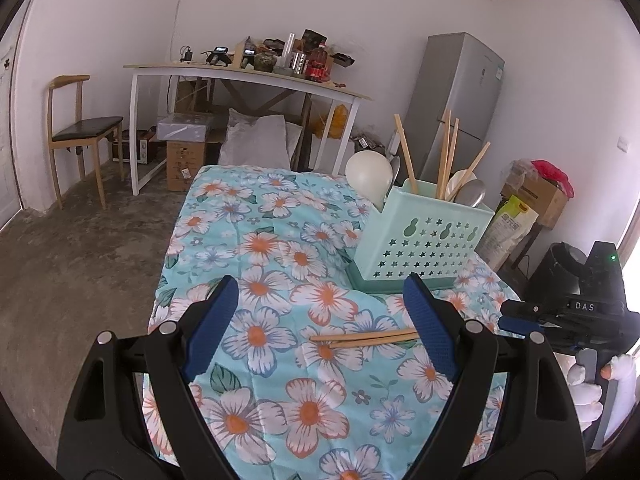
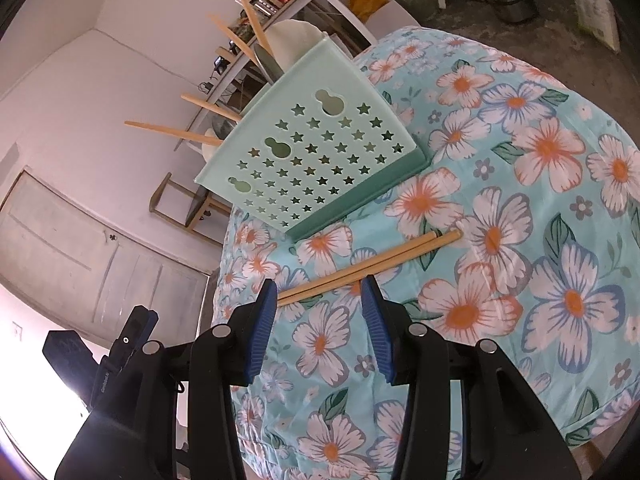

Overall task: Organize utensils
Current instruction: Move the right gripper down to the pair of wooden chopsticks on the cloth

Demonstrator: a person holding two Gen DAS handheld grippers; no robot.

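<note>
A table covered by a floral cloth (image 1: 280,240) carries a mint-green utensil holder (image 1: 424,236) with star-shaped holes, standing near the table's far right corner. Several wooden chopsticks (image 1: 446,152), spoons (image 1: 472,194) and a white ladle (image 1: 368,176) stick up out of it. Two loose chopsticks (image 2: 368,266) lie flat and side by side on the cloth, just in front of the holder and toward the right edge. The left gripper (image 1: 320,300) hangs above the cloth with its blue pads spread wide and nothing between them. The right gripper (image 2: 320,300) sits just short of the near ends of the loose chopsticks, its jaws partly apart and not pressing on them. A white-gloved hand (image 1: 600,384) holds the right gripper at the table's right edge.
</note>
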